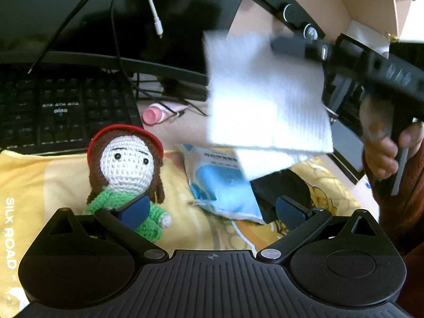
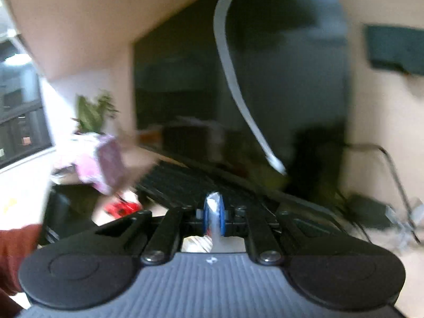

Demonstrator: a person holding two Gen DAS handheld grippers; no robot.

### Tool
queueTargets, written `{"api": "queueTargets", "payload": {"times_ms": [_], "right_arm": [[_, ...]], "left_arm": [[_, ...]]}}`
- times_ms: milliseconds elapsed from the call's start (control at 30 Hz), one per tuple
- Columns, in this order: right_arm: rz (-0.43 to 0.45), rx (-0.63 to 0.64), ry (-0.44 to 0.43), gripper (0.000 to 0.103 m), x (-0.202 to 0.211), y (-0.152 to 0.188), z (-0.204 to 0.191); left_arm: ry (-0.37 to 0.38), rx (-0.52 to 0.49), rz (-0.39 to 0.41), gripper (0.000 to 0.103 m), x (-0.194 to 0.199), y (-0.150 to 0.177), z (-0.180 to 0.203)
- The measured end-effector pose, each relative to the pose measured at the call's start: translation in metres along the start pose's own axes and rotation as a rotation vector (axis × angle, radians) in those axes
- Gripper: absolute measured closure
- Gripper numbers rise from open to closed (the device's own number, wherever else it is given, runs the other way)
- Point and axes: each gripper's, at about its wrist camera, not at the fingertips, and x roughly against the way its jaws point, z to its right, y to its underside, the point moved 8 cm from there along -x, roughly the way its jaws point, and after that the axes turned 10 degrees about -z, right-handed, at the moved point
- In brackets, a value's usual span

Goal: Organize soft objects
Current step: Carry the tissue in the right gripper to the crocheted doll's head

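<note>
- Black glass of the big dark monitor (image 1: 111, 13) fills the back of my left camera's view, with a white cable (image 1: 155, 13) dangling in front of it and a black keyboard (image 1: 63, 111) lying below.
- Yellow printed cloth (image 1: 29, 185) spreads over the desk under my left claw; the soft things lie on it.
- White folded cloth square (image 1: 265, 95) hangs in the air above the yellow cloth, well clear of it, pinched at its upper right corner by my right claw (image 1: 304, 49), which my hand (image 1: 381, 145) grips by the handle.
- Seen from my right camera, the blue pads (image 2: 221, 218) are pressed together on a thin white edge of that cloth (image 2: 214, 213); the view is blurred, and past the pads only the monitor and keyboard show dimly.
- Blue and white plastic packet (image 1: 220, 182) lies flat on the yellow cloth, beneath the hanging square and just beyond my left claw's right finger.
- Crocheted doll with a red cap, brown hair and green top (image 1: 124, 169) sits upright at the left, its body just behind my left finger's blue pad (image 1: 135, 212).
- My left claw (image 1: 212, 212) is spread wide and holds nothing, low over the yellow cloth between doll and packet.
- Pink round-capped tube (image 1: 153, 114) lies on the bare desk beside the keyboard.
</note>
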Motion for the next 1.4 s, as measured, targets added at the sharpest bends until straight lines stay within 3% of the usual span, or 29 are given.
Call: {"api": "queueTargets", "payload": {"times_ms": [67,167,233,300,433,633,733,833,933,967,1000,1067,1100,1167,1267,1400], "right_arm": [[-0.057,0.005,0.000,0.092,-0.024,0.008,-0.001],[-0.151,0.054,0.113,0.083,-0.061,0.039,0.009],[-0.206,0.073,0.133,0.080,-0.075,0.060,0.012],[-0.258,0.015,0.057,0.054,-0.083,0.073,0.012],[-0.313,-0.021,-0.040,0.033,-0.089,0.083,0.001],[-0.369,0.052,-0.042,0.026,-0.096,0.090,-0.013],[-0.391,0.074,-0.017,0.023,-0.107,0.092,-0.014],[-0.413,0.071,-0.026,0.018,-0.116,0.100,-0.018],[-0.426,0.066,-0.051,0.023,-0.121,0.107,-0.021],[-0.426,0.061,-0.067,0.033,-0.121,0.108,-0.023],[-0.424,0.057,-0.083,0.049,-0.118,0.107,-0.023],[-0.403,0.043,-0.097,0.064,-0.108,0.103,-0.023],[-0.377,0.043,-0.085,0.078,-0.100,0.099,-0.022],[-0.308,0.054,-0.039,0.086,-0.084,0.091,-0.018],[-0.241,0.019,-0.032,0.091,-0.067,0.079,-0.011],[-0.225,-0.004,-0.073,0.091,-0.076,0.068,-0.015]], "left_arm": [[-0.002,-0.002,0.000,0.000,0.000,0.000,0.000],[-0.005,-0.008,-0.006,0.000,0.001,0.001,0.001],[-0.018,-0.026,-0.019,0.000,0.001,0.002,0.003],[-0.034,-0.046,-0.034,0.000,0.001,0.003,0.004],[-0.085,-0.103,-0.063,0.000,0.005,0.008,0.008],[-0.142,-0.158,-0.100,0.000,0.011,0.018,0.008],[-0.107,-0.160,-0.108,0.000,0.017,0.019,0.007],[-0.005,-0.145,-0.097,0.000,0.027,0.021,0.009],[0.062,-0.141,-0.097,0.000,0.031,0.023,0.012],[0.069,-0.144,-0.100,0.000,0.030,0.023,0.013],[0.069,-0.143,-0.100,0.000,0.030,0.023,0.013],[0.059,-0.136,-0.099,0.000,0.028,0.023,0.012],[0.053,-0.127,-0.096,0.000,0.028,0.022,0.010],[0.038,-0.100,-0.085,0.000,0.028,0.020,0.004],[-0.100,-0.075,-0.071,0.000,0.022,0.017,-0.009],[-0.312,-0.046,-0.053,0.000,0.015,0.012,-0.028]]}}
